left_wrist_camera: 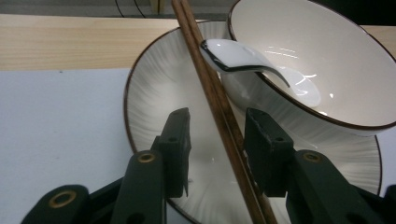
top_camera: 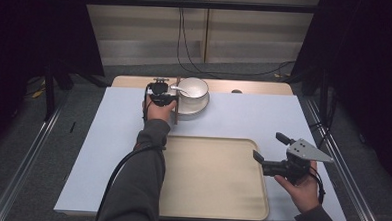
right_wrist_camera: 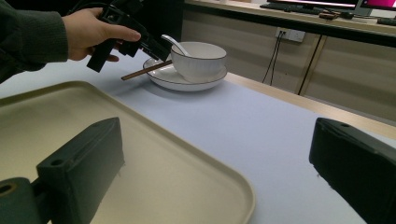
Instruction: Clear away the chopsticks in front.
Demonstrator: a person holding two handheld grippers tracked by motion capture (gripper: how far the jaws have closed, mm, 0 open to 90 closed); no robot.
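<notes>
A person holds the left gripper (top_camera: 160,95) over the near side of a white plate (left_wrist_camera: 154,100). The plate sits at the far side of the table (top_camera: 233,119), well past a big tan tray (top_camera: 213,179). A pair of brown chopsticks (left_wrist_camera: 217,105) lies across the plate. The chopsticks run between the two black fingers (left_wrist_camera: 177,140) of the left gripper. One finger is right against the chopsticks. The other finger is a little way off, so the fingers are not pinching the chopsticks yet.

A white bowl (left_wrist_camera: 317,60) stands on the plate, just beside the chopsticks. A white spoon (left_wrist_camera: 233,56) leans on the rim of the bowl. Its handle end pokes out over the plate and almost meets the chopsticks.

The right gripper (top_camera: 269,154) is far from the plate, at the right edge of the tray. Its fingers (right_wrist_camera: 88,154) are spread wide apart, with nothing between them. They point over the corner of the tray toward the plate.
</notes>
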